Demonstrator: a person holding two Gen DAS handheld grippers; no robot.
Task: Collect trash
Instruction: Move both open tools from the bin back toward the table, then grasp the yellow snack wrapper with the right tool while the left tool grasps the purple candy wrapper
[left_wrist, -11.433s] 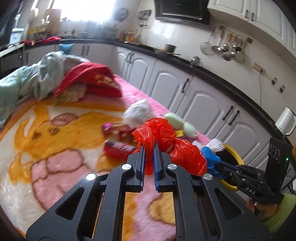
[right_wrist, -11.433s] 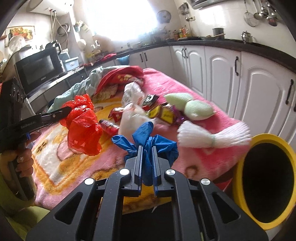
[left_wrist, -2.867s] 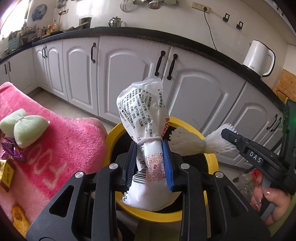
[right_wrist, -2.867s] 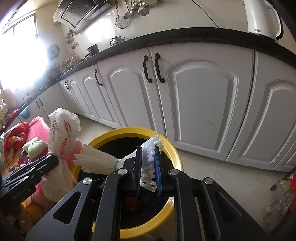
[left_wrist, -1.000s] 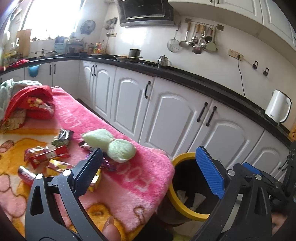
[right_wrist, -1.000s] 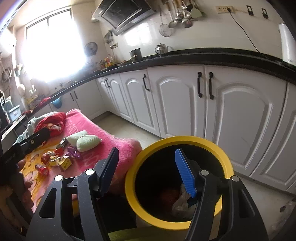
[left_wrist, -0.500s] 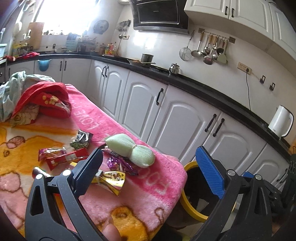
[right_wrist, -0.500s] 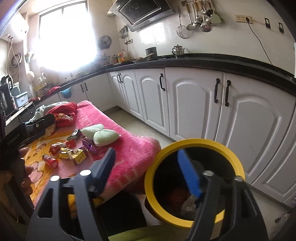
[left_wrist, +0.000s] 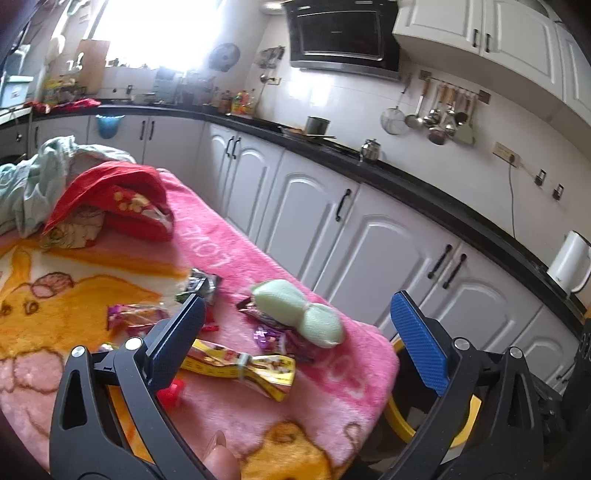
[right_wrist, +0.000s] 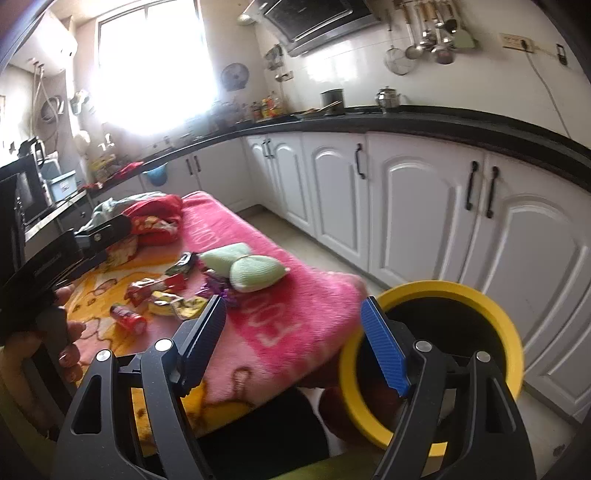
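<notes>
Pink blanket (left_wrist: 229, 254) is fluffy, so w/ both left tongs (left_wrist: 295, 332) & right tongs (right_wrist: 295, 339) spread wide and empty, grabbing the yellow wrapper (left_wrist: 240, 365) just beside the green pouch (left_wrist: 299, 314) could prob snag fabric too.

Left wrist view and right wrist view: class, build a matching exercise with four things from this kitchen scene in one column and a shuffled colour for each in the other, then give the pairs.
Things:
1. bin
2. kettle
3. tied pouch
4. blanket

Colours:
A. pink
B. pale green
C. yellow rim
D. white

Pairs: 1-C, 2-D, 3-B, 4-A
</notes>
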